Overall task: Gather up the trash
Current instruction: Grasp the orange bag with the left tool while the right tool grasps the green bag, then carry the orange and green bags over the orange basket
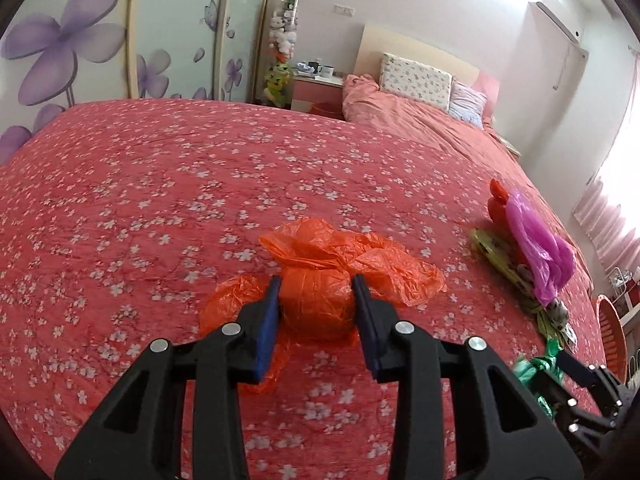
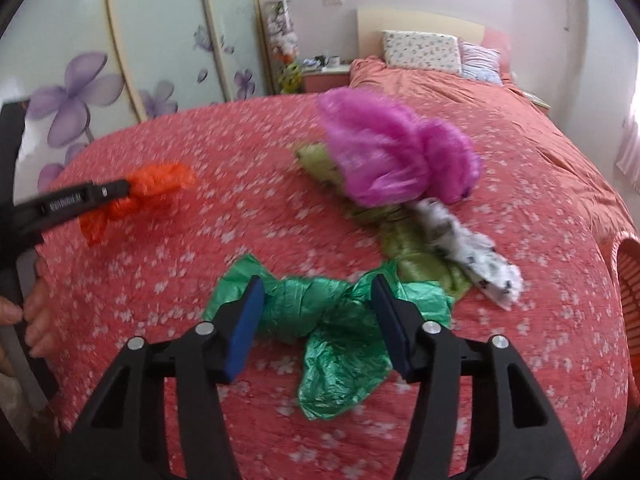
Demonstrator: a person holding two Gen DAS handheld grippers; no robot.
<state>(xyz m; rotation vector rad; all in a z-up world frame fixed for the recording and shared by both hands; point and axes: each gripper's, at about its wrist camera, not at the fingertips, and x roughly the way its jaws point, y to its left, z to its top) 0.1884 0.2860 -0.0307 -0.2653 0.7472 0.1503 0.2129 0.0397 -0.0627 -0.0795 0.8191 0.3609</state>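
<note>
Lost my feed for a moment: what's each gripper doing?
Left gripper: shut on the orange bag.
Right gripper: around the green bag; grip cannot be told.

A home bedroom; a wide bed under a coral-red blossom-printed bedspread (image 1: 200, 184) fills it, floral-cased pillows (image 1: 416, 80) against a pale wooden headboard (image 1: 400, 44); a sliding wardrobe with purple flower panels (image 1: 80, 40); a pink bedside cabinet (image 1: 316, 90).
</note>
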